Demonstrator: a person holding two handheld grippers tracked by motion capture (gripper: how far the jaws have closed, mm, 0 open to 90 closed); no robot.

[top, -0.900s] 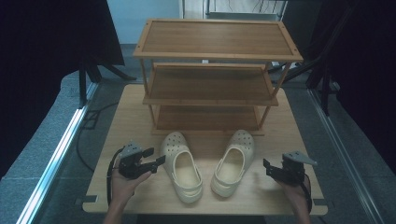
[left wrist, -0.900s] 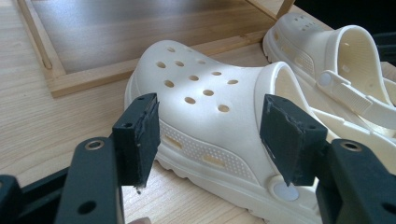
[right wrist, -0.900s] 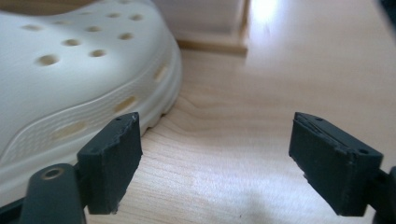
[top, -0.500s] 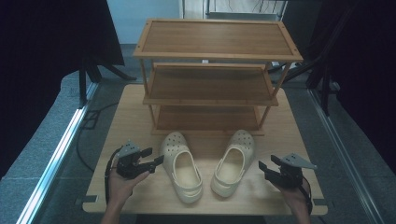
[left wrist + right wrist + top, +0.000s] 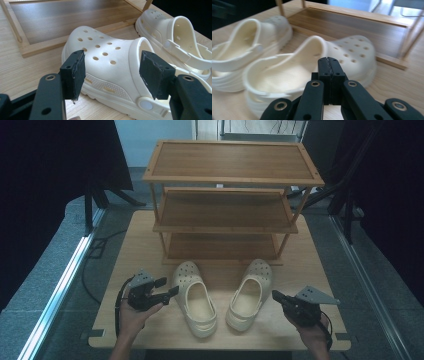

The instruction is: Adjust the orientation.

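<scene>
With the left tongs (image 5: 167,289) spread wide beside the left clog (image 5: 194,298) and the right tongs (image 5: 278,297) clenched empty by the right clog (image 5: 250,292), both clogs near the rack (image 5: 232,200) on the desk (image 5: 140,235), each should probably pinch a sidewall squarely.

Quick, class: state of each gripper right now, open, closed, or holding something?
Left gripper: open, holding nothing, jaws spread beside the left clog.
Right gripper: closed, jaws pressed together on nothing, just short of the right clog.
</scene>
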